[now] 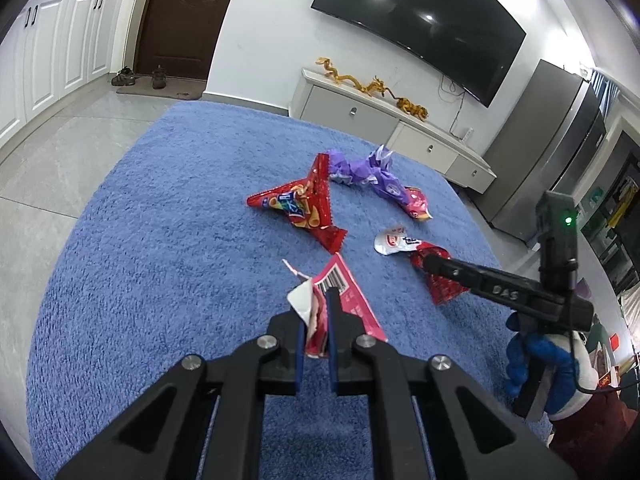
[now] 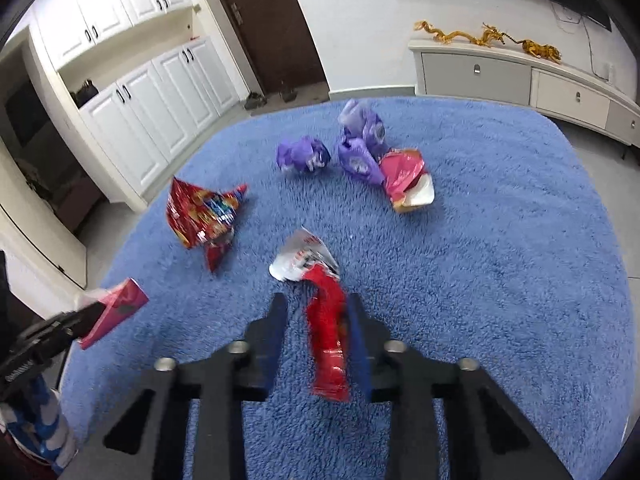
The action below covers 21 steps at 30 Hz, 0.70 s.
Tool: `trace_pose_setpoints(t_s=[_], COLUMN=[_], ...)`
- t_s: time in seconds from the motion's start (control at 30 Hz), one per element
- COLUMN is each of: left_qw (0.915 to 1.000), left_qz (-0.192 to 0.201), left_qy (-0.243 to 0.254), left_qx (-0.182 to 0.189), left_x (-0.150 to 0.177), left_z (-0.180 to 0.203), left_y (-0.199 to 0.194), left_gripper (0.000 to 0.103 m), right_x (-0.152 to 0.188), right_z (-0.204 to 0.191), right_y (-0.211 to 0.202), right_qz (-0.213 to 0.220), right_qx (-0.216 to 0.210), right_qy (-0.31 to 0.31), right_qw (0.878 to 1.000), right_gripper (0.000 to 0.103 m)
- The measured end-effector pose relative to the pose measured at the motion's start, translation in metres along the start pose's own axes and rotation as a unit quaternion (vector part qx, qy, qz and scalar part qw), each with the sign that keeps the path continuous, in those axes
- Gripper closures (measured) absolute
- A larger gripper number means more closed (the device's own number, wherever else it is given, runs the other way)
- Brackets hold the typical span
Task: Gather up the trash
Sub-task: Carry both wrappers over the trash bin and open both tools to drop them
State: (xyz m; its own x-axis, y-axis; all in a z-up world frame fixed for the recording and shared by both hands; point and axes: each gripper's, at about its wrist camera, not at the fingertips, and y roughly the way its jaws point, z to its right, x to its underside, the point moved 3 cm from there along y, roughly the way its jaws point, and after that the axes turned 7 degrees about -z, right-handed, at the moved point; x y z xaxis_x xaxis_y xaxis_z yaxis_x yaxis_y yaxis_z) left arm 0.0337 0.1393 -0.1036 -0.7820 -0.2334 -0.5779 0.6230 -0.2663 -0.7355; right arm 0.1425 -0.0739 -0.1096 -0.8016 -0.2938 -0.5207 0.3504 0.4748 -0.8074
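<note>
1. Wrappers lie scattered over the blue rug point(image 1: 160, 240); I use the big red snack bag point(image 1: 298, 210) near the rug's middle as my landmark.
2. My left gripper point(image 1: 316, 312) is pinched together on a pink wrapper point(image 1: 340, 300), on the near side of the snack bag and apparently lifted off the pile. The foil crumples between the pads, so it is light and limp, and a grip on its torn end seems enough.
3. My right gripper point(image 2: 316, 328) stands apart, its fingers on either side of a red wrapper point(image 2: 328, 340) with a silver torn top, to the right of the snack bag and nearer me. I cannot tell whether the wrapper touches the right-hand pad.
4. I judge this wrapper thin, slick and springy; a pinch across its narrow red middle should hold better than the flared silver flap.
5. Beyond the snack bag lie crumpled purple wrappers point(image 2: 360, 140) with a pink-and-white wrapper point(image 2: 406, 180) touching them on the right. They are bulky but soft, and any raised fold offers a hold.
6. The deep pile may snag the fingertips if I dig too low.
</note>
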Motion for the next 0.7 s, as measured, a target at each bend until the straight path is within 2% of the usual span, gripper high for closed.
trace_pose_setpoints(t_s=[0.03, 0.1, 0.4, 0.57, 0.7], left_qw=[1.0000, 1.0000, 0.9998, 0.9983, 0.9959], left_qz=[0.000, -0.001, -0.003, 0.002, 0.002], left_qy=[0.001, 0.003, 0.020, 0.054, 0.083], left_qx=[0.000, 0.000, 0.010, 0.021, 0.035], left_x=[0.000, -0.001, 0.000, -0.007, -0.016], left_z=[0.001, 0.004, 0.024, 0.054, 0.082], left_y=[0.000, 0.000, -0.002, -0.006, -0.003], left_gripper=[0.095, 0.095, 0.095, 0.095, 0.095], right_x=[0.001, 0.005, 0.025, 0.040, 0.056], right_z=[0.001, 0.005, 0.025, 0.044, 0.068], right_y=[0.000, -0.006, -0.060, -0.098, -0.128], right_qz=[0.000, 0.012, 0.067, 0.103, 0.128], right_qx=[0.002, -0.006, -0.016, -0.014, 0.005], right_qy=[0.000, 0.008, 0.038, 0.061, 0.087], right_qw=[1.000, 1.000, 0.997, 0.993, 0.988], right_gripper=[0.086, 0.097, 0.097, 0.097, 0.097])
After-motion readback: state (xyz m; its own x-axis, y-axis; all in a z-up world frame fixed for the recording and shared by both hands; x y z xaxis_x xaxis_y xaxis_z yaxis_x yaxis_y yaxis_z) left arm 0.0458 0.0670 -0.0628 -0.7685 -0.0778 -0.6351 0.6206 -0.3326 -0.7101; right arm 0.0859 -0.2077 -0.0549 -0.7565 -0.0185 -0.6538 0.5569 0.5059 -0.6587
